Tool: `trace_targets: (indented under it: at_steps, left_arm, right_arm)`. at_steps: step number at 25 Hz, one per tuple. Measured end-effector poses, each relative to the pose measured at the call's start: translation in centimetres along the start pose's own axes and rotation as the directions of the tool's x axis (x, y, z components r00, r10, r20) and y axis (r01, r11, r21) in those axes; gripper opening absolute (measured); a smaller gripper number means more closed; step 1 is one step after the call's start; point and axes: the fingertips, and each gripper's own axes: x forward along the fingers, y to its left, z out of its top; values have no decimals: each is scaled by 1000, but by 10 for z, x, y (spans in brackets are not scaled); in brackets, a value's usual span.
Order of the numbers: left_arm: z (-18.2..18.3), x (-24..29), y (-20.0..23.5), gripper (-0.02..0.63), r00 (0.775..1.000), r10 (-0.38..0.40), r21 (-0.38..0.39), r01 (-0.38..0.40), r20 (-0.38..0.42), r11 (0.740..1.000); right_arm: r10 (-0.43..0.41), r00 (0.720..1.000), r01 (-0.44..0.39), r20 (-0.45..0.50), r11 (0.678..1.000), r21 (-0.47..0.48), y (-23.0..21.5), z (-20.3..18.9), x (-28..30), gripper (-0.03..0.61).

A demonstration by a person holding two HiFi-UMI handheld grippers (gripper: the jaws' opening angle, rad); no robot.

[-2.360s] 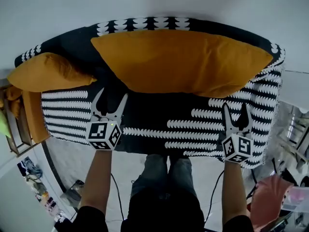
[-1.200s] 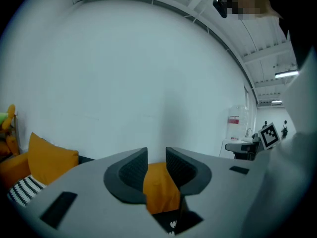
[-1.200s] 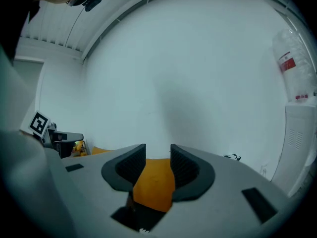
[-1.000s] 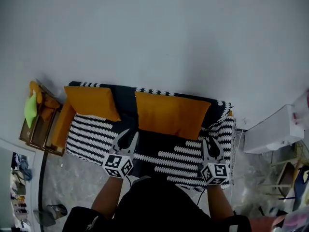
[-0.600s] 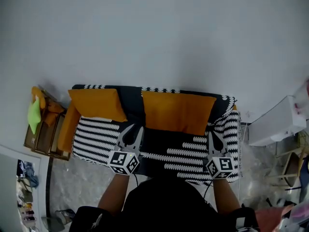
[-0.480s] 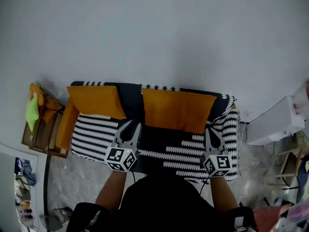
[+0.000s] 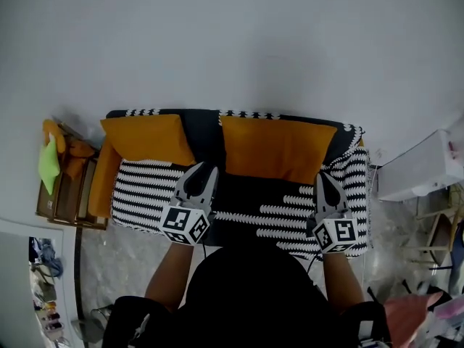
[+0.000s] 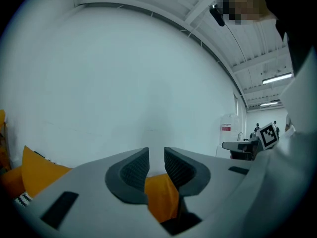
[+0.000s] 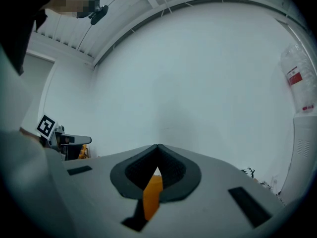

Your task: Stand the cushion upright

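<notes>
With the left gripper (image 7: pixel 204 169) slightly spread and the right gripper (image 7: pixel 324 175) pressed together, both empty, the cushion (image 7: pixel 279 149) (merely leaning against the sofa (image 7: pixel 145 194) back) may slump forward unsupported.

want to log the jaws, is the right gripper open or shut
Shut: the right gripper has its tips touching; the orange cushion only shows behind them.

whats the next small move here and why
Probably just lower both grippers away: the big cushion leans upright against the sofa back, beside the smaller cushion. The left gripper, jaws slightly apart, and the right gripper, shut, hold nothing and hang over the seat, clear of it.
</notes>
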Motion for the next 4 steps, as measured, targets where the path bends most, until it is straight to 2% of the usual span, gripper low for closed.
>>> trace_targets:
  at_steps: [4]
  left_arm:
    - [-3,-2,8,106,1000,-1,-14,1,-11,1000]
  right_arm:
    - [-2,1000,2,-16,1000,5,3,-5,2,28]
